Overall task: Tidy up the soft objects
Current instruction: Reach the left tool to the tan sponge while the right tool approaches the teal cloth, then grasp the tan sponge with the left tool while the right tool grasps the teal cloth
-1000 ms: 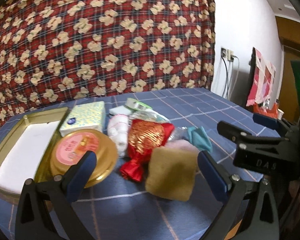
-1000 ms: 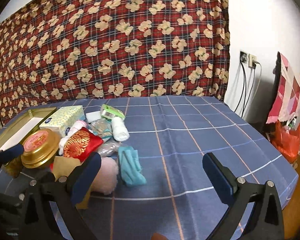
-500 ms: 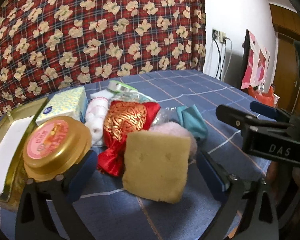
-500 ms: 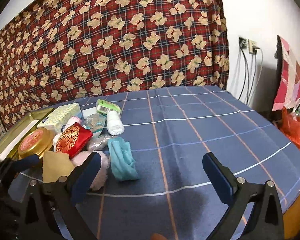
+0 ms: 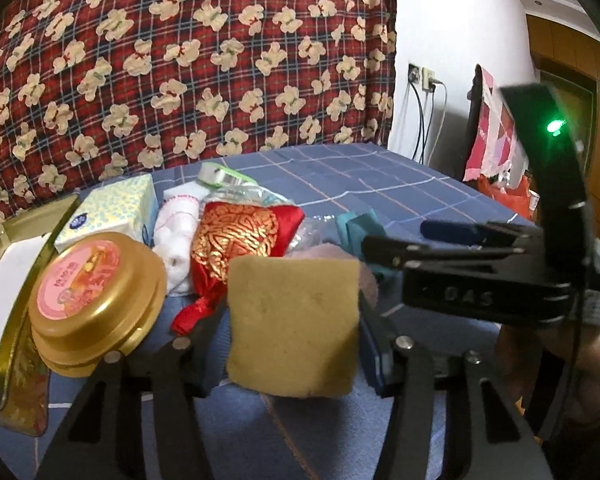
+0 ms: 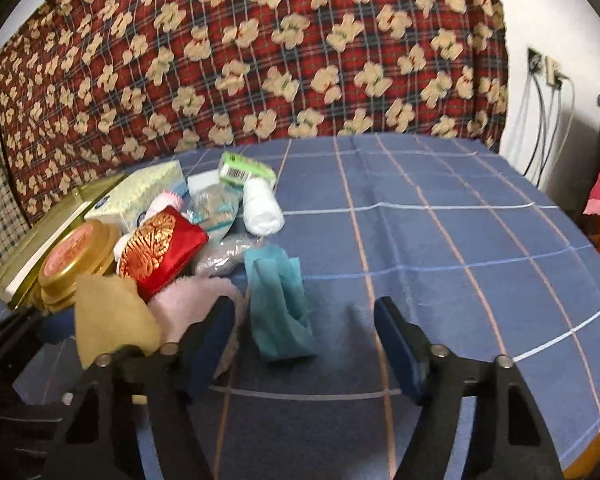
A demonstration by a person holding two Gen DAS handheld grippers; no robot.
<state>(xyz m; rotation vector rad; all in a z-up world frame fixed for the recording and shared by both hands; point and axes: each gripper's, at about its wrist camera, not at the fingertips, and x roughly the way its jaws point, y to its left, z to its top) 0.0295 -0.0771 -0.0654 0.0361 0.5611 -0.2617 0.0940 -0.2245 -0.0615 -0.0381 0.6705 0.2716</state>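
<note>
The tan sponge (image 5: 294, 326) stands on edge between the fingers of the left gripper (image 5: 290, 336), whose jaws have just been closing; the pads sit at its two sides and appear to press it, so it looks grasped. The left gripper points downward over the near edge of the pile.

Just right of the sponge, the right gripper (image 6: 304, 334) tilts down toward the teal cloth (image 6: 278, 308). Its jaws have just been closing too, yet they stand apart from the cloth, which lies loose between them.

Everything rests on a blue checked tablecloth (image 6: 440, 240). A red plaid fabric with bear prints (image 6: 260, 52) hangs behind it, and a white wall with a socket and cables (image 5: 422, 80) stands to the sponge's right.

Behind the sponge lie a pink fluffy cloth (image 6: 192, 300), a red-and-gold pouch (image 5: 236, 240), a rolled white towel (image 6: 262, 210) and a tissue box (image 5: 112, 210). Left of the sponge a round gold tin (image 5: 96, 300) stands by an open gold tray (image 5: 16, 336), crowding the left finger.
</note>
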